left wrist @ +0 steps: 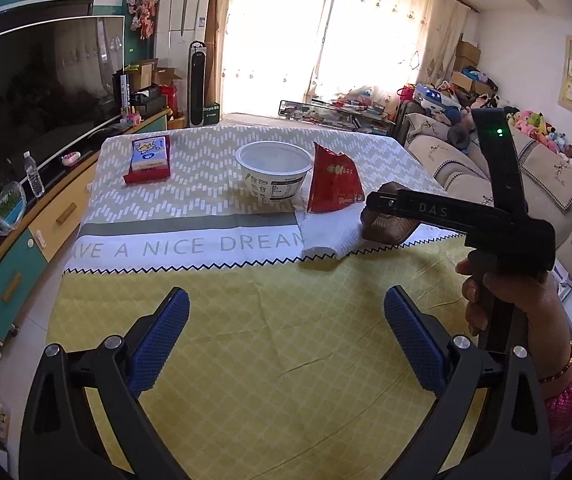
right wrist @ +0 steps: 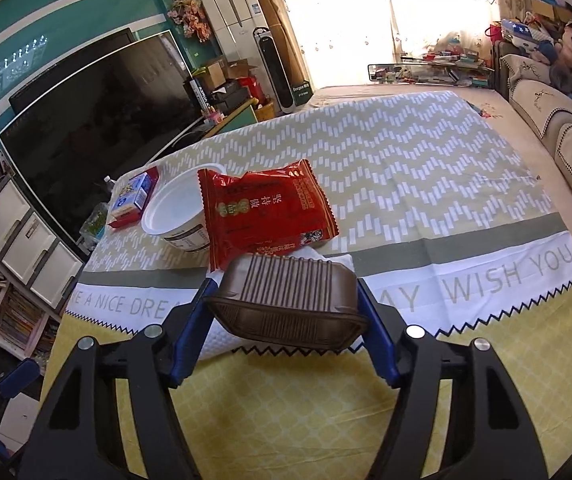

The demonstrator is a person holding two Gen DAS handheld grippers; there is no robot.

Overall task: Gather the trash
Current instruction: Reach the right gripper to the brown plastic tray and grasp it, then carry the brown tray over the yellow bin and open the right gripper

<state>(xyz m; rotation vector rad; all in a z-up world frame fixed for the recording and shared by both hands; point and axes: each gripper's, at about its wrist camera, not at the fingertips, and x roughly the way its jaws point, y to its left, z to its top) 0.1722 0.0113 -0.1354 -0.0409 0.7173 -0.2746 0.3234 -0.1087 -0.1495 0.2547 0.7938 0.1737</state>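
We see the tray point(right wrist: 286, 304) between the right gripper point(right wrist: 284, 320) fingers, above the folded towel point(right wrist: 222, 340); behind it lies the wrapper point(right wrist: 266, 216), the bowl point(right wrist: 174, 216) to its left, the carton point(right wrist: 132, 198) farthest left, all on the table point(right wrist: 425, 184)

Daylight enters through the curtained window point(left wrist: 325, 28), which is blown out to white in both views. The table point(left wrist: 246, 312) is evenly lit, shadows soft. Strong fisheye bending; corners vignetted black. Focus acceptable.
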